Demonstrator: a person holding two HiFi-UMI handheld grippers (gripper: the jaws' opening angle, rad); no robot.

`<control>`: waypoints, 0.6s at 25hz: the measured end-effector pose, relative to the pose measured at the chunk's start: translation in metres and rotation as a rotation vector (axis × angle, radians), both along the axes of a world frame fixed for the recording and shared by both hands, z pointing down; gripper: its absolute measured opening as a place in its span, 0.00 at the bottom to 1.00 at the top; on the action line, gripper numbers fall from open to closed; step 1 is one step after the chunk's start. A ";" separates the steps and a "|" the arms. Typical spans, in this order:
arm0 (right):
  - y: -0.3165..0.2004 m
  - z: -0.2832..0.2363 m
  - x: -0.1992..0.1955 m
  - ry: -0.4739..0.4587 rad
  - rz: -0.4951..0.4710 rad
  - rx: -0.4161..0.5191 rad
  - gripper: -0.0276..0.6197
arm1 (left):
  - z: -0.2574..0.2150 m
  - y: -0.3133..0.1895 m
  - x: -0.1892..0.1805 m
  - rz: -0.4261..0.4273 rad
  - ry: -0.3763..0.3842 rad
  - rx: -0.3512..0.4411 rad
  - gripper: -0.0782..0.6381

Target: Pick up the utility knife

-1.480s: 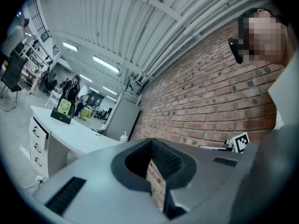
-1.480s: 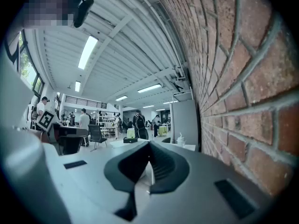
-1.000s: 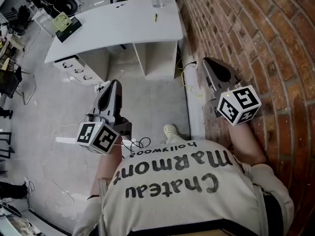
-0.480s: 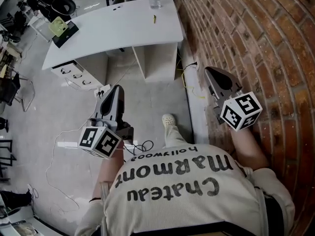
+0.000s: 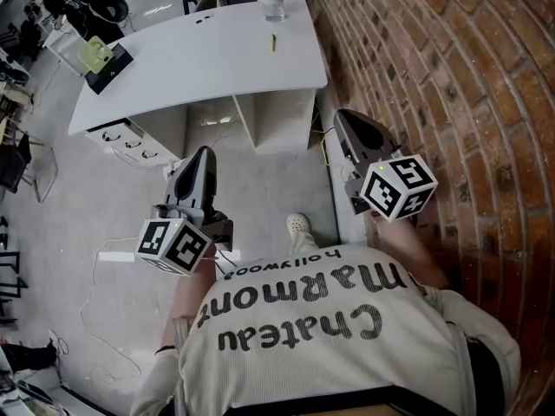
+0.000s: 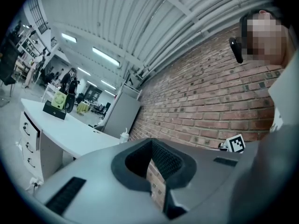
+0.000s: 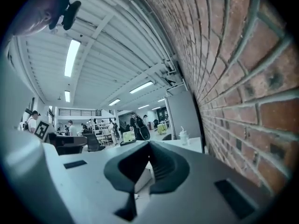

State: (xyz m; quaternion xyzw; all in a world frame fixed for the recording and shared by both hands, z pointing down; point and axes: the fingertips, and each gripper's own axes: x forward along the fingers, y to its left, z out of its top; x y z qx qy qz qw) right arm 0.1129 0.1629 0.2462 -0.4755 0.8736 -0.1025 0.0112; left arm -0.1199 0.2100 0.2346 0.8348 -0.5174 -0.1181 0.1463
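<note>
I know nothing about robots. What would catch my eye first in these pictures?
Two grey hand-held tools with black-and-white marker cubes stand out: the left gripper over the floor and the right gripper close beside the red brick wall, both shut and empty. Ahead is a white desk. Near its far edge a small yellow-green tool, likely the utility knife, lies close to a clear bottle.

2 grippers: left gripper (image 5: 204, 154), right gripper (image 5: 342, 116); 1 desk (image 5: 199, 59); 1 bottle (image 5: 273, 5); 1 utility knife (image 5: 272, 42).

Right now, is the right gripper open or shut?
Shut and empty: the right gripper has its jaw tips meeting, with nothing between them.
</note>
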 end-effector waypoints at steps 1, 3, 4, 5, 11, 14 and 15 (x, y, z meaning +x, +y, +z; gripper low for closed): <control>-0.011 -0.001 -0.001 0.000 0.001 -0.003 0.05 | -0.002 -0.009 -0.002 0.000 0.005 0.008 0.11; -0.033 -0.004 -0.003 0.002 0.005 -0.009 0.05 | -0.007 -0.027 -0.007 -0.008 0.011 0.012 0.11; -0.044 -0.005 -0.003 0.002 0.004 -0.010 0.05 | -0.008 -0.037 -0.009 -0.017 0.011 0.010 0.11; -0.055 -0.006 -0.004 0.001 0.001 -0.010 0.05 | -0.009 -0.047 -0.010 -0.026 0.010 0.010 0.11; -0.118 -0.014 -0.008 -0.003 -0.028 0.003 0.05 | -0.012 -0.107 -0.011 -0.071 -0.005 0.011 0.11; -0.146 -0.015 -0.010 0.002 -0.042 0.002 0.05 | -0.012 -0.133 -0.011 -0.077 0.008 0.024 0.11; -0.155 -0.015 -0.011 0.005 -0.046 0.002 0.05 | -0.012 -0.141 -0.011 -0.079 0.015 0.027 0.11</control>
